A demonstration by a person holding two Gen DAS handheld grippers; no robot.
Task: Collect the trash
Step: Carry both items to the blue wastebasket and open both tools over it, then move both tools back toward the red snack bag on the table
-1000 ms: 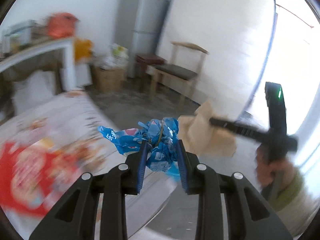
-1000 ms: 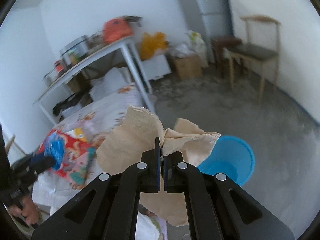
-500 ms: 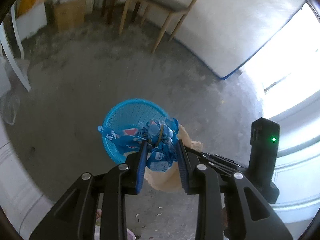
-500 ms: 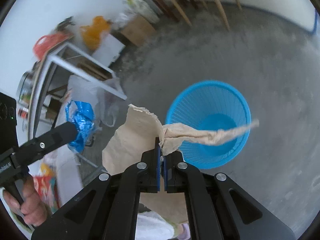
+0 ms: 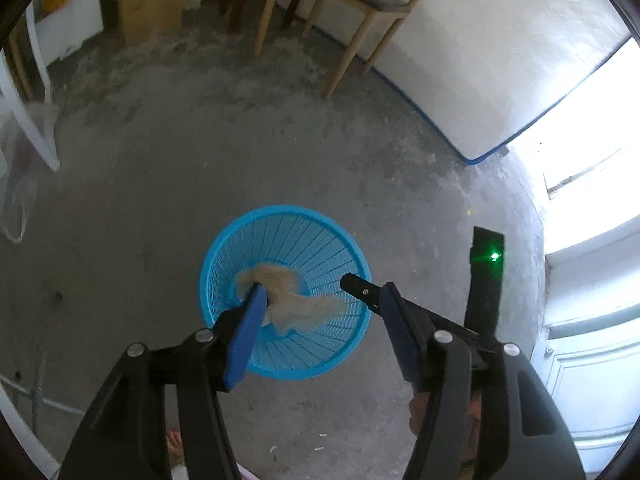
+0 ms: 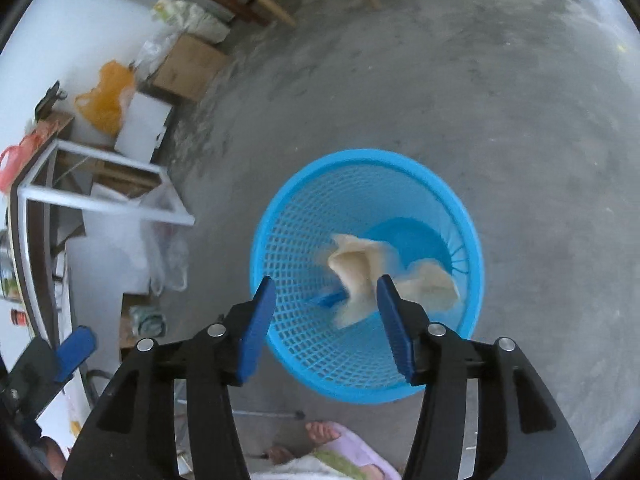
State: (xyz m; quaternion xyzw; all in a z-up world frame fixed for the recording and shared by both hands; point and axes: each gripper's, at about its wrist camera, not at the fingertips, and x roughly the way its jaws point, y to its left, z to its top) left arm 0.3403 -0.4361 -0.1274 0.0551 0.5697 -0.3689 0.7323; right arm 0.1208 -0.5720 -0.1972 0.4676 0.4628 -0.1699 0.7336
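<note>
While both grippers hang over the blue basket [image 6: 280, 216] on the concrete floor [image 5: 160, 184], we see the left gripper [image 5: 322, 322] with its fingers [image 5: 244, 332] spread wide apart and gripping nothing. The right gripper [image 6: 326, 326] likewise has its fingers [image 6: 256, 326] apart and empty. The crumpled tan paper [image 6: 360, 268] lies inside the basket, blurred, between the wall and the solid bottom; whether it rests on the bottom we cannot tell. A small blue piece [image 6: 330, 300] sits just left of the paper. A wooden chair [image 5: 352, 4] stands at the far wall.
</note>
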